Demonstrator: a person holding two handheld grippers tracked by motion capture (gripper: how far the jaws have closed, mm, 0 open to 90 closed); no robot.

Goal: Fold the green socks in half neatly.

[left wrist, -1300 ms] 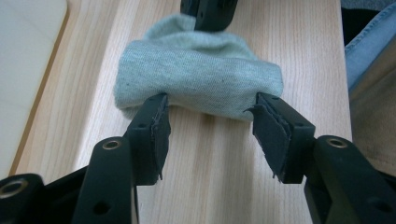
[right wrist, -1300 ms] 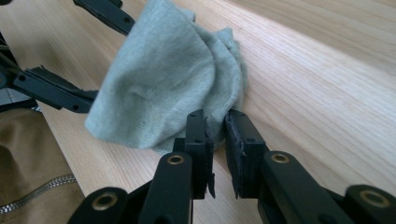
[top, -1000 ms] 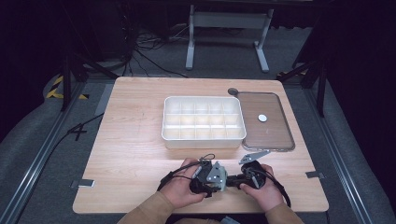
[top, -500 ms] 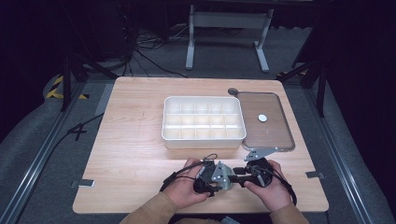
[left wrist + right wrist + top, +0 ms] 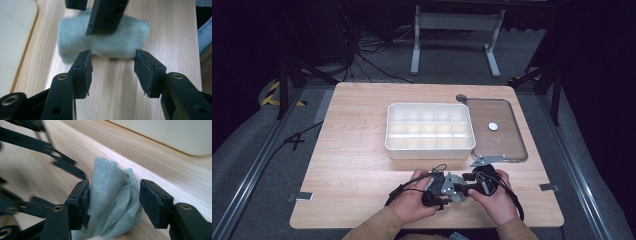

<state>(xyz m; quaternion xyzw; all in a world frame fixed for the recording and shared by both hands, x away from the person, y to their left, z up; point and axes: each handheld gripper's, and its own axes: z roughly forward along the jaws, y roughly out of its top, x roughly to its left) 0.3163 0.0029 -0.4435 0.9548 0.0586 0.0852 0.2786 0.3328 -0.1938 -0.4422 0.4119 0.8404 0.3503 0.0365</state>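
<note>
A crumpled grey-green cloth [image 5: 110, 195] lies on the wooden table [image 5: 352, 150] near its front edge. My right gripper [image 5: 114, 188] stands around it. Its jaws have just been opening: the left pad still touches the cloth and the right pad stands clear of it. My left gripper [image 5: 112, 71] is open with bare wood between its pads. The cloth [image 5: 75, 37] lies just past its tips, under the right gripper's black jaw [image 5: 105, 15]. In the high view the left gripper [image 5: 438, 192] and the right gripper [image 5: 474, 181] face each other closely, and the cloth is hidden.
A white compartment box [image 5: 430, 150] sits mid-table just beyond the hands. To its right lies a clear lid [image 5: 507, 145] with a small white disc [image 5: 493, 126] on it. A metal latch [image 5: 484, 161] sticks out at the lid's near corner, close to the right hand.
Both hands have stayed at the table's front edge. The right hand has shifted a little; the cloth is hidden in the earlier high views.
</note>
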